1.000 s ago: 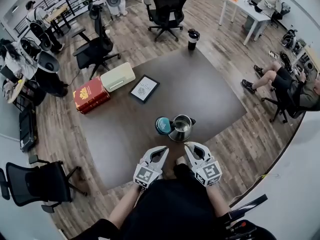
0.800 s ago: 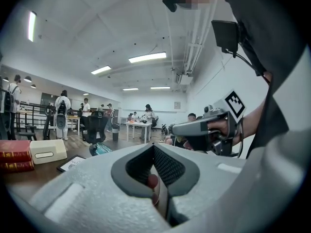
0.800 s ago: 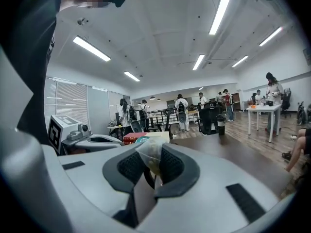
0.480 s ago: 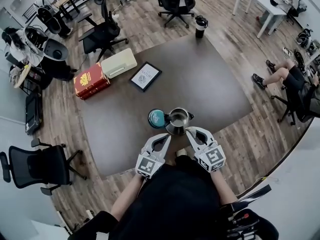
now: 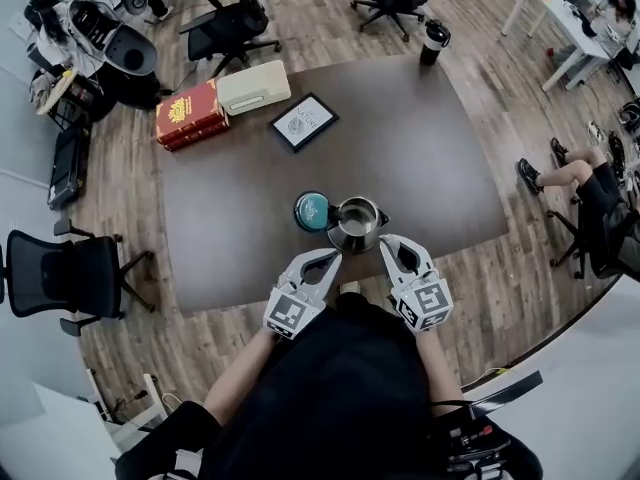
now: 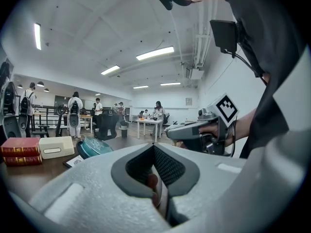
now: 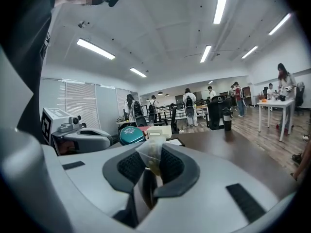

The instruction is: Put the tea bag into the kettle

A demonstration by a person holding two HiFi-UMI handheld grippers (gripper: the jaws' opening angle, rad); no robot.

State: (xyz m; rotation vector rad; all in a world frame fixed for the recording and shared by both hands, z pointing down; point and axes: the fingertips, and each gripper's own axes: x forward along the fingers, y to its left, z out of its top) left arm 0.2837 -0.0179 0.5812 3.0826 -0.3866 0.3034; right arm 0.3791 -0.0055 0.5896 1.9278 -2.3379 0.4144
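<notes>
the right gripper (image 5: pixel 398 247) is clenching on the tea bag (image 7: pixel 151 152) — the pale, translucent pouch is sticking up from between its pads, with dark leaf showing through. this gripper is pointing almost level across the dark desk (image 5: pixel 240 218), with its tips hovering just beside the near right side of the steel kettle (image 5: pixel 357 224). the kettle is standing upright and open near the desk's front edge, and its teal lid (image 5: pixel 312 211) is lying right against its left side. the tea bag is hanging outside the kettle, not yet over the opening.

the left gripper (image 5: pixel 326 259) is hovering near the kettle's near left side. its jaws are pressing together on a thin reddish-and-white scrap (image 6: pixel 152 183) — what that scrap is, i cannot tell.

farther back on the desk, a red book-shaped box (image 5: pixel 190 115) and a cream box (image 5: pixel 253 88) are sitting side by side. a framed card (image 5: pixel 305 121) is lying just to their right. a dark travel mug (image 5: pixel 433 41) is standing at the far edge.
</notes>
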